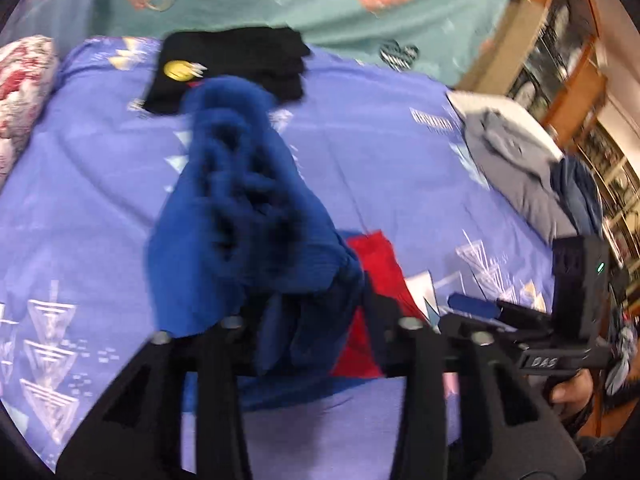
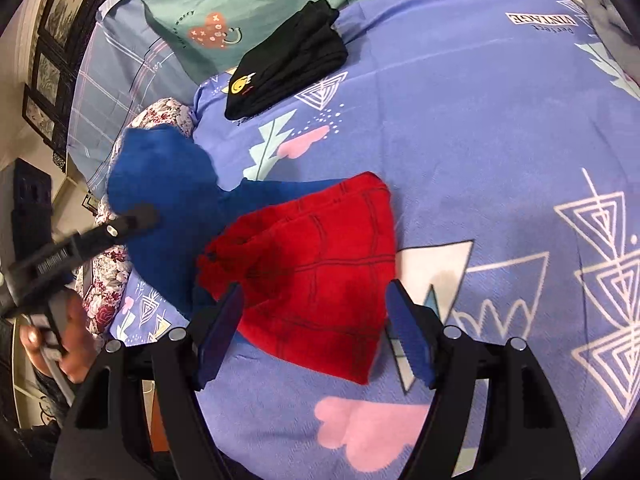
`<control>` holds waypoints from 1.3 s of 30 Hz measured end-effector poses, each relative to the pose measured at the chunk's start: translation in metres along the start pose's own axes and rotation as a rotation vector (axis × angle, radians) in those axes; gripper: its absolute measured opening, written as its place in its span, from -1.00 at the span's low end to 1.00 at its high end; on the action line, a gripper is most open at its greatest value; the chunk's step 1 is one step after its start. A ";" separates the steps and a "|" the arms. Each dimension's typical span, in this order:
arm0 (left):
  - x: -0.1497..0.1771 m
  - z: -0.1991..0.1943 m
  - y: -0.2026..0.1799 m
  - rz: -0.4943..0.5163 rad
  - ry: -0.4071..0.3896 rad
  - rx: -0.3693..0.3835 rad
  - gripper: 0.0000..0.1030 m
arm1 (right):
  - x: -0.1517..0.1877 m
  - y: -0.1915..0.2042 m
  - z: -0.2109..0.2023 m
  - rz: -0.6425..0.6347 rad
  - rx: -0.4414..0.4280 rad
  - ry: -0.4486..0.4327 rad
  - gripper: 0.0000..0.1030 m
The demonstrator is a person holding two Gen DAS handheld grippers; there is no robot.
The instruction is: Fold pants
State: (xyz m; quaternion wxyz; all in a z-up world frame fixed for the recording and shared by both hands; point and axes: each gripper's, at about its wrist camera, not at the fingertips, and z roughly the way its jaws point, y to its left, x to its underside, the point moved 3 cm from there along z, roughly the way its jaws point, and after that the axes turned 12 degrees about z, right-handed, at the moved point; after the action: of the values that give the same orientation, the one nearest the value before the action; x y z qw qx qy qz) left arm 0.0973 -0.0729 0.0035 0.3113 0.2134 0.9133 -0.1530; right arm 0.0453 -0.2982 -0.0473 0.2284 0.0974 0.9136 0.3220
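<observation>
The pants are blue with a red web-patterned part. In the left wrist view my left gripper (image 1: 308,320) is shut on the blue pants (image 1: 240,208) and holds a bunched blue leg up above the bed; the red part (image 1: 376,264) lies under it. In the right wrist view the red part (image 2: 320,264) lies on the sheet with blue cloth (image 2: 168,200) lifted at the left by the left gripper (image 2: 136,218). My right gripper (image 2: 316,336) is open, its blue pads either side of the red cloth's near edge. It also shows in the left wrist view (image 1: 476,306).
A folded black garment with a yellow smiley (image 1: 232,64) (image 2: 288,60) lies at the far side of the purple patterned bedsheet (image 2: 480,140). Grey and blue clothes (image 1: 520,160) are piled at the right edge. A floral pillow (image 1: 20,92) lies left. Wooden shelves (image 1: 560,40) stand beyond.
</observation>
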 end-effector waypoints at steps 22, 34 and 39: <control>0.076 0.021 0.101 -0.349 0.107 -0.127 0.95 | -0.036 0.019 0.052 0.166 -0.093 0.084 0.72; 0.092 0.036 0.107 -0.311 0.096 -0.084 0.96 | -0.047 0.042 0.108 0.162 -0.032 0.123 0.66; 0.091 0.035 0.108 -0.327 0.084 -0.071 0.96 | -0.051 0.050 0.108 0.109 0.016 0.077 -0.31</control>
State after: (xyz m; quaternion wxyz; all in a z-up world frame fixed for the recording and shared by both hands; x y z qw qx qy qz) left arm 0.1018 0.0327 -0.0965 0.2511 0.0571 0.9529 -0.1604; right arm 0.1437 -0.2180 -0.0719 0.1747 0.1363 0.9176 0.3301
